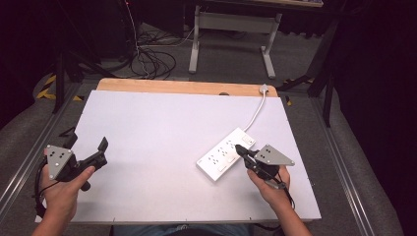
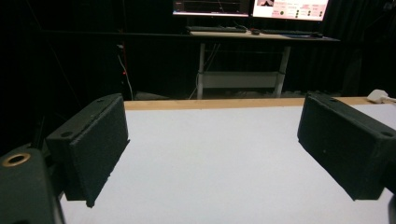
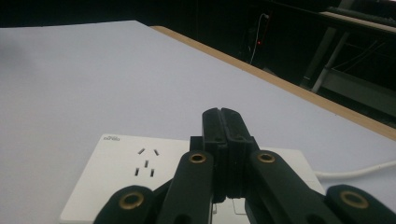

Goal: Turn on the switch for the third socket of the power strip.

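Observation:
A white power strip (image 1: 222, 153) lies slanted on the white table board (image 1: 157, 128), right of centre. Its white cable (image 1: 256, 114) runs to the far edge. My right gripper (image 1: 240, 149) hovers over the strip's right side, jaws pressed together with nothing visible between them. In the right gripper view the shut gripper (image 3: 222, 113) points across the strip (image 3: 122, 169), whose socket holes show at the left. My left gripper (image 1: 101, 151) rests at the board's left side, held in a hand and open. The left gripper view has its gripper (image 2: 212, 154) spread wide over bare board.
The board sits on a wooden tabletop whose far edge (image 1: 187, 87) shows. The cable ends at a white plug (image 1: 264, 89) by that edge. Metal rails (image 1: 344, 167) flank the table. A desk frame (image 1: 231, 29) and floor cables (image 1: 152, 61) lie beyond.

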`<state>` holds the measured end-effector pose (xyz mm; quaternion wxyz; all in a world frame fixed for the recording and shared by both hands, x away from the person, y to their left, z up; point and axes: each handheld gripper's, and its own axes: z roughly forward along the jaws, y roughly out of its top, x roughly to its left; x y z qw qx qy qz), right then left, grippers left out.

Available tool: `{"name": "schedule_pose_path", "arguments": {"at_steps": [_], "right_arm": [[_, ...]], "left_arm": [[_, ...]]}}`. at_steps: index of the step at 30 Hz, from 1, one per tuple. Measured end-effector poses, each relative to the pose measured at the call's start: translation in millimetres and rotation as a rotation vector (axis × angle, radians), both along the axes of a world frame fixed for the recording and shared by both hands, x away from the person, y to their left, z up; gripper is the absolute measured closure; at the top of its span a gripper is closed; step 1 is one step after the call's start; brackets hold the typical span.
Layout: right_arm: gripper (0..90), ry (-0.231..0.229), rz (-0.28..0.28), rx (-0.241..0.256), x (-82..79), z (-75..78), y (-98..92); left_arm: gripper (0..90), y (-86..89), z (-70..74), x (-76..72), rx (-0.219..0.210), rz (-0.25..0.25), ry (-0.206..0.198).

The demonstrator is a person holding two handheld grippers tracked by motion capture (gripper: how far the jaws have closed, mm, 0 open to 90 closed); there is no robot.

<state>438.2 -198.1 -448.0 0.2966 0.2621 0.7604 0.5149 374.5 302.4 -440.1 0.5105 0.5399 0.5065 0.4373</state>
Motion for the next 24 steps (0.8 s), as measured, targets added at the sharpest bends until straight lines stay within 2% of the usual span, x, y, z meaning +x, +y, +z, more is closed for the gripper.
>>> {"name": "schedule_pose_path", "arguments": {"at_steps": [24], "right_arm": [[90.0,0.024,0.035,-0.035,1.1,-3.8,7.2]], "left_arm": [[9.2,0.0,-0.3,0.0,0.010,-0.002,0.003]]}}
